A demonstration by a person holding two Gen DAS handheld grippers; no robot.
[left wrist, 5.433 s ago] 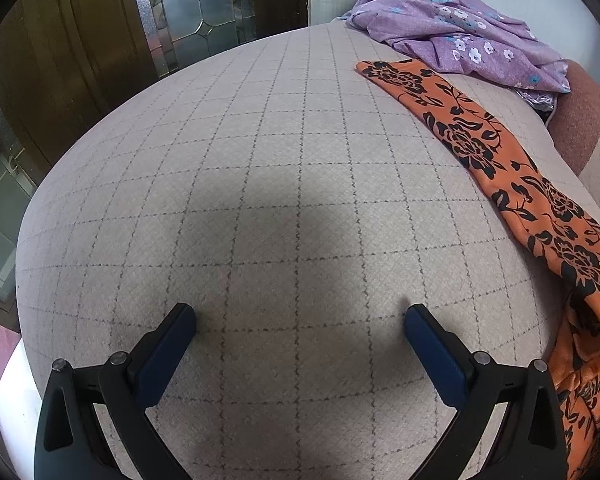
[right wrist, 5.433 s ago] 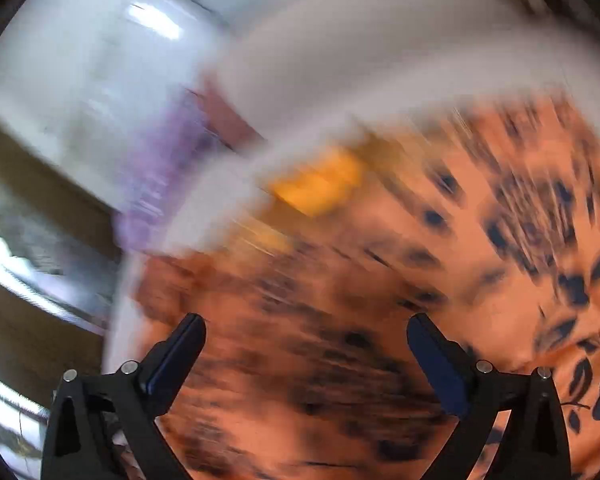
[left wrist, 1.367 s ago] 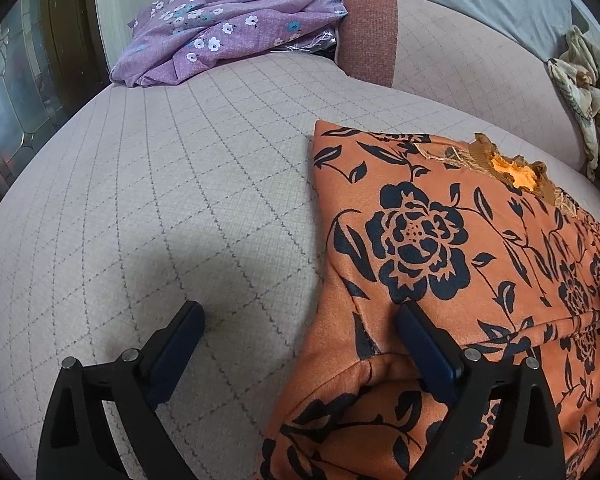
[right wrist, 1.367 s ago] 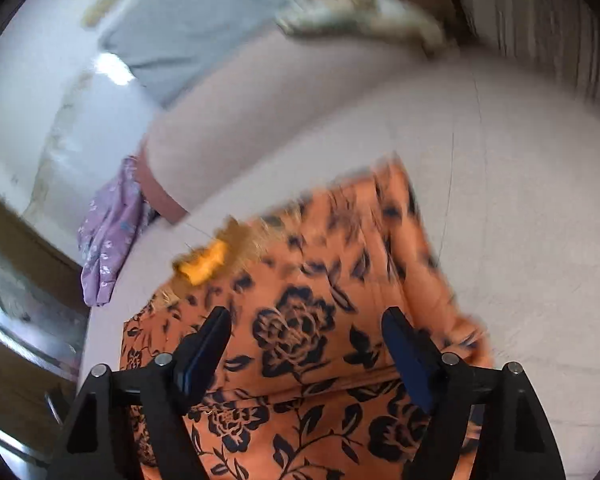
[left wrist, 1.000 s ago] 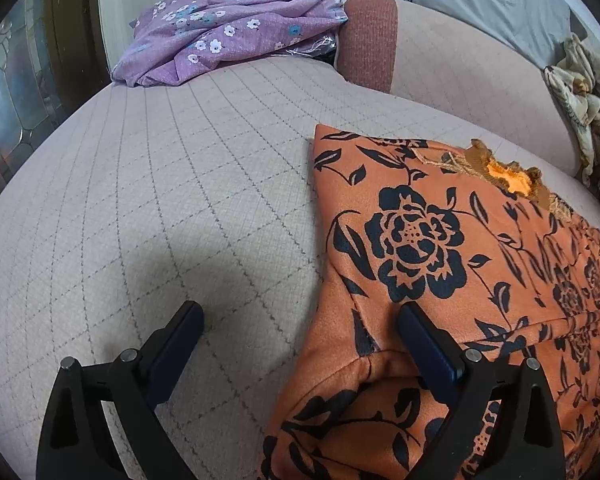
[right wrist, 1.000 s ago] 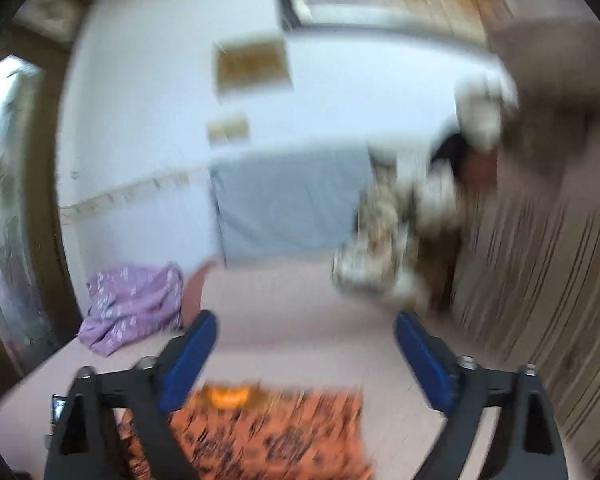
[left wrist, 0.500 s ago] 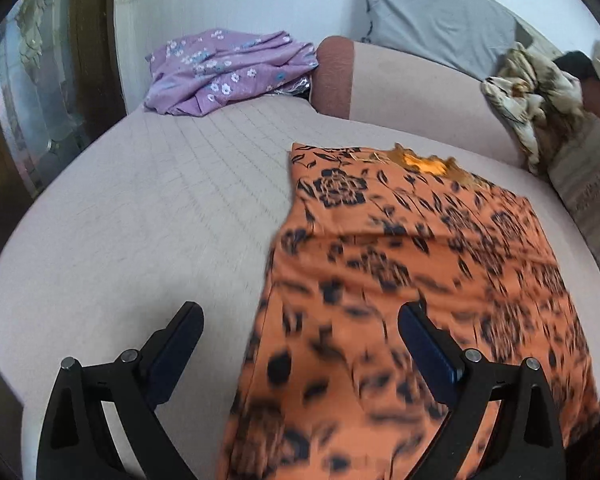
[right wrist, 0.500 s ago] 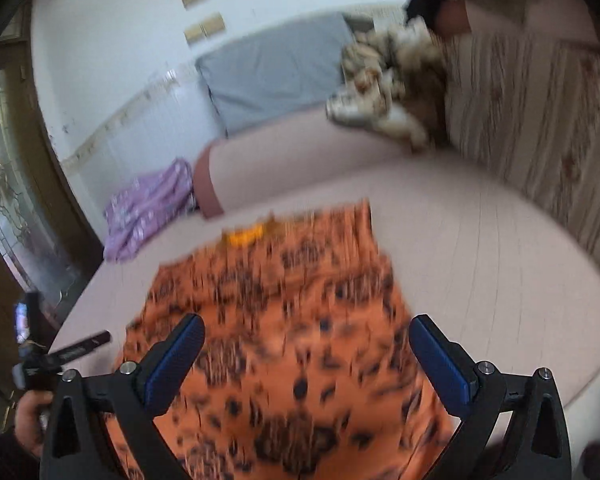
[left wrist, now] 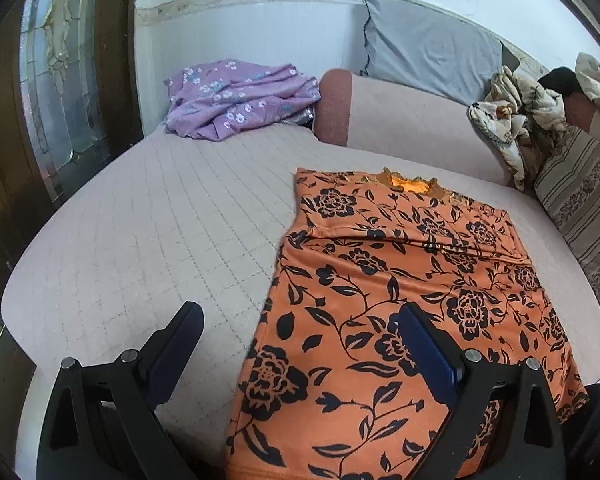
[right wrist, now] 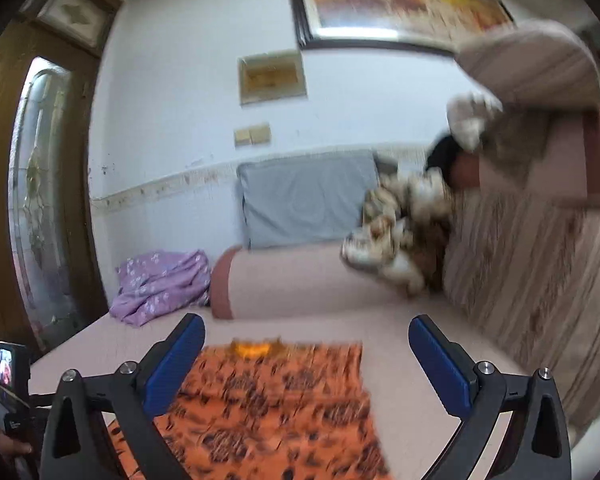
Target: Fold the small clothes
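An orange garment with black flowers [left wrist: 400, 300] lies spread flat on the beige quilted sofa seat [left wrist: 160, 232], its neckline at the far end and its hem hanging over the near edge. My left gripper [left wrist: 300, 340] hovers open above the garment's near left edge, holding nothing. In the right wrist view the same garment [right wrist: 268, 408] shows blurred below my right gripper [right wrist: 306, 354], which is open, raised well above the seat and empty.
A crumpled purple floral cloth [left wrist: 236, 96] lies at the seat's far left corner. A grey pillow [left wrist: 424, 56] leans on the backrest, with a patterned bundle [left wrist: 512, 128] and striped cushion [left wrist: 580, 208] at right. A wooden glass-paned door [left wrist: 48, 92] stands at left.
Both grippers pulled back and rose away from the garment, which now lies flat and spread out. The right view swung up toward the wall.
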